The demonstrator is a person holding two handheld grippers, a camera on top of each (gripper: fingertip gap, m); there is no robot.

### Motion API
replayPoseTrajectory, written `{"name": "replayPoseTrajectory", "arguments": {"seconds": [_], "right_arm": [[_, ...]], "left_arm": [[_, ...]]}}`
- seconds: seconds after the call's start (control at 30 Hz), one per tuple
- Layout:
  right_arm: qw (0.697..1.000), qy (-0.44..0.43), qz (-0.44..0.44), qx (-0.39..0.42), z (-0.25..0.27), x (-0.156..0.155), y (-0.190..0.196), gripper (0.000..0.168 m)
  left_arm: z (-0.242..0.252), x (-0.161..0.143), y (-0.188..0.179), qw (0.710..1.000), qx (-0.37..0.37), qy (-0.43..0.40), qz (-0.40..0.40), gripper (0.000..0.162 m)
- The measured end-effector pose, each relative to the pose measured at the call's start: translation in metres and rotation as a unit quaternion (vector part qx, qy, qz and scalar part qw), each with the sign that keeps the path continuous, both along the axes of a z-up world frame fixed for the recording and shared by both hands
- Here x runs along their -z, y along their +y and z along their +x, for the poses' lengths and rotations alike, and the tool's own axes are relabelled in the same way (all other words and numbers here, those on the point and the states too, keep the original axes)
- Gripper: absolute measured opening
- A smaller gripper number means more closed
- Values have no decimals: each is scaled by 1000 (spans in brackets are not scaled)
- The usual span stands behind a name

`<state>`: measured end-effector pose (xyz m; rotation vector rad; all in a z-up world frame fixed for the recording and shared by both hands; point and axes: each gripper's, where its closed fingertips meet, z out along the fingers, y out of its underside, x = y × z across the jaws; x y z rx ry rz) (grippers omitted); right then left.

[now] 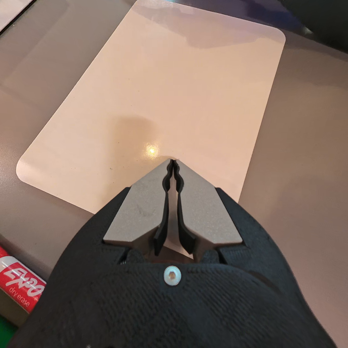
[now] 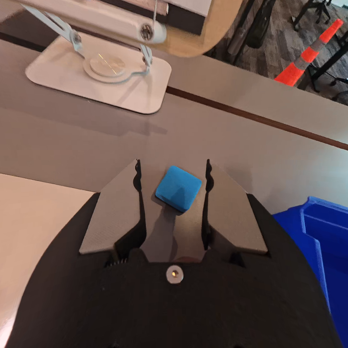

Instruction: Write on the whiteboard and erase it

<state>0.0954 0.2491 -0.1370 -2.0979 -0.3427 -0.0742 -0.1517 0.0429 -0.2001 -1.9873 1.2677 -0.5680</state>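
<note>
Left gripper (image 1: 173, 160) is angled down over the near part of the whiteboard (image 1: 169, 94), fingers closed tip to tip with nothing between them. Whiteboard lies flat on the grey counter (image 1: 301, 131), blank apart from a few tiny specks. A red dry-erase marker (image 1: 17, 276) lies on the counter at lower left, just beside the gripper body.

Right gripper (image 2: 172, 160) points down at the counter, fingers spread wide. A small blue eraser block (image 2: 178, 189) sits on the counter between them, touching neither. Whiteboard corner shows at left. Blue bin (image 2: 323, 235) at right, contents not visible. White stand base (image 2: 146, 94) farther back.
</note>
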Motion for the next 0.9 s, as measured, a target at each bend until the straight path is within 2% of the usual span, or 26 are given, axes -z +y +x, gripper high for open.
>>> {"name": "replayPoseTrajectory", "arguments": {"seconds": [0.1,0.23,0.9], "right_arm": [[999,32,24,-35,-16,-13,-4,67],[996,32,45,-74,-30,-22,-10,67],[995,-13,26,-100,-46,-4,-12,64]], "left_arm": [[0,0,0,1000,0,0,-1,0],[0,0,0,1000,0,0,0,0],[-3,0,6,1000,-24,-4,-6,3]]}}
